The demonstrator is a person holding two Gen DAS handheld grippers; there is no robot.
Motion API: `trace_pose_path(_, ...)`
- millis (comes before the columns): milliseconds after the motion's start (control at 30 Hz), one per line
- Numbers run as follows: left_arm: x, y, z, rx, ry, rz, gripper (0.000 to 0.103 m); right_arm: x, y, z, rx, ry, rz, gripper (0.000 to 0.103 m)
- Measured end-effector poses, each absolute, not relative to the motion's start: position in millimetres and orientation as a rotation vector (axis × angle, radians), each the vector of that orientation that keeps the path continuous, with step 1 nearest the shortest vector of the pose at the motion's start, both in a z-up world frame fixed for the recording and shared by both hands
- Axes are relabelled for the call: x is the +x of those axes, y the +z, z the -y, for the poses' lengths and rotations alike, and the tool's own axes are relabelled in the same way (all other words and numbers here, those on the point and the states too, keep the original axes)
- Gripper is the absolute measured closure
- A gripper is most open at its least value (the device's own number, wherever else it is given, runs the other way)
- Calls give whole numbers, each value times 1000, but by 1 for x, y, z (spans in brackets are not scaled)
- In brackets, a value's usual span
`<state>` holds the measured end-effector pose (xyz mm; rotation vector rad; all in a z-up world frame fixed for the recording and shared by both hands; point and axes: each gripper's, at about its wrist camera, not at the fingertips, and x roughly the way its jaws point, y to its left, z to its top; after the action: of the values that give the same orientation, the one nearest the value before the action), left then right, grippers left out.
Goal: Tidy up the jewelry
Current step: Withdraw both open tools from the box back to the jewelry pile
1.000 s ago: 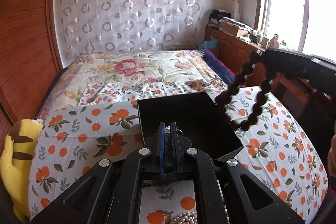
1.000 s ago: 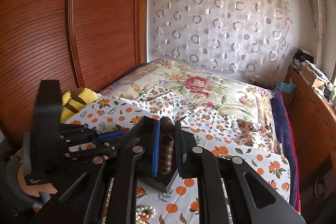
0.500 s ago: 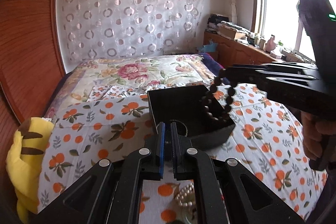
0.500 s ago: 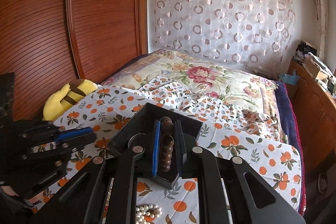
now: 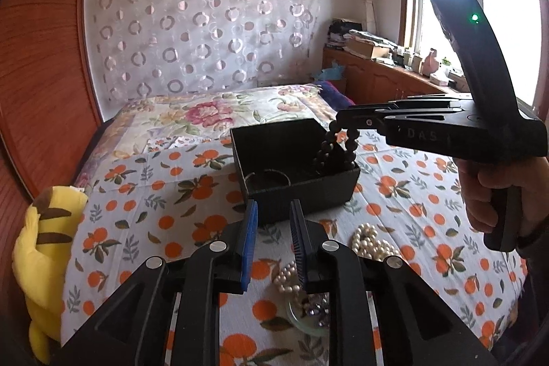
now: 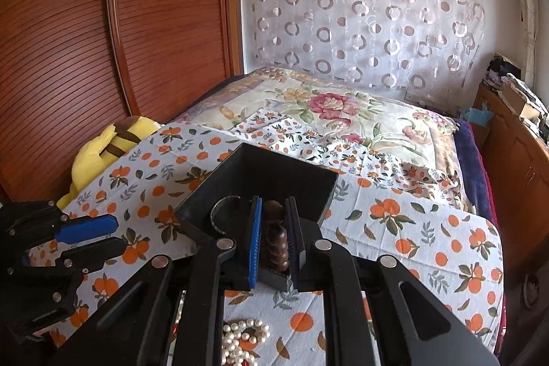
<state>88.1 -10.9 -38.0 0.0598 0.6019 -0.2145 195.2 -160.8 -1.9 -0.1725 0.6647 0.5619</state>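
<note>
The right hand-held gripper is clamped on a dark brown wooden-bead bracelet — glossy round beads looped down into the open black rectangular box on the bed — while the left hand-held gripper is opening on nothing.

Dark wooden bead bracelet hangs into black box.

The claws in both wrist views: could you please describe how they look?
Both are matte black plastic with triangular cut-outs and silver pivot screws. The left claw has blue ribbed pads. The right claw has a pistol handle, faint "DAS" lettering, an upright black panel with a green light, and blue pads too.
</note>
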Motion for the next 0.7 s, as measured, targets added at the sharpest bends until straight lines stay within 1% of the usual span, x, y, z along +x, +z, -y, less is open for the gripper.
trace_pose_path(67,85,-40,11,58,-216,-604,83,191,-2,163,-167,569,-659,86)
trace_pose_path(167,81,-43,12,55,-220,-608,76,186,-1,166,-163,571,-655,82)
trace_pose_path(333,74,-48,12,60,-222,-616,74,168,-5,179,-128,582,-660,81)
trace_pose_path(400,71,-49,12,61,-222,-620,69,158,-9,186,-113,586,-667,81)
trace_pose_path(533,65,-52,10,55,-224,-627,63,135,-28,198,-101,570,-695,79)
trace_pose_path(567,64,-54,10,52,-226,-631,59,128,-33,200,-103,566,-704,79)
trace_pose_path(600,62,-55,10,51,-229,-634,55,124,-38,202,-103,564,-712,78)
trace_pose_path(667,60,-57,11,57,-229,-636,50,113,-46,206,-99,559,-726,71)
trace_pose_path(700,58,-58,12,63,-228,-637,46,105,-51,208,-97,556,-735,65)
